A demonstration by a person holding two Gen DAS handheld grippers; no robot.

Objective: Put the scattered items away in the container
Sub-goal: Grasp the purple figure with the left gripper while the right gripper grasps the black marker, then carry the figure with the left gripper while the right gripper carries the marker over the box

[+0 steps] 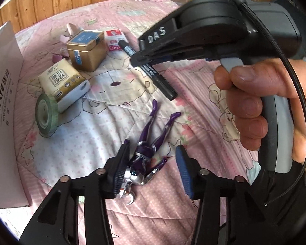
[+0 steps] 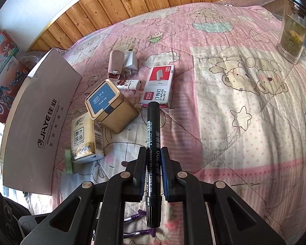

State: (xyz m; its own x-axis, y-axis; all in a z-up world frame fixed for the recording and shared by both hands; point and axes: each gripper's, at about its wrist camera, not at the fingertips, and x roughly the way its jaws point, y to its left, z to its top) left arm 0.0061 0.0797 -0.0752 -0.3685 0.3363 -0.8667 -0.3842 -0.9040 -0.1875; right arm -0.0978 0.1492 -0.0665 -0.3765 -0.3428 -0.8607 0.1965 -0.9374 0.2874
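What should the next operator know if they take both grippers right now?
Right gripper: shut on the black marker pen, lifted off the pink quilt.
Left gripper: open, straddling the purple and silver action figure, which lies on the quilt, not gripped.
Container: the grey cardboard box; its inside is not visible.
On the quilt: gold tin, tissue pack, green tape roll, staples box, white charger plug, small bits beside it.
Left: box the marker, the figure, then everything else.

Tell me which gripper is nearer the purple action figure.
Left. The left gripper is open with its fingers either side of the purple action figure; the right gripper is farther off, shut on the black marker.
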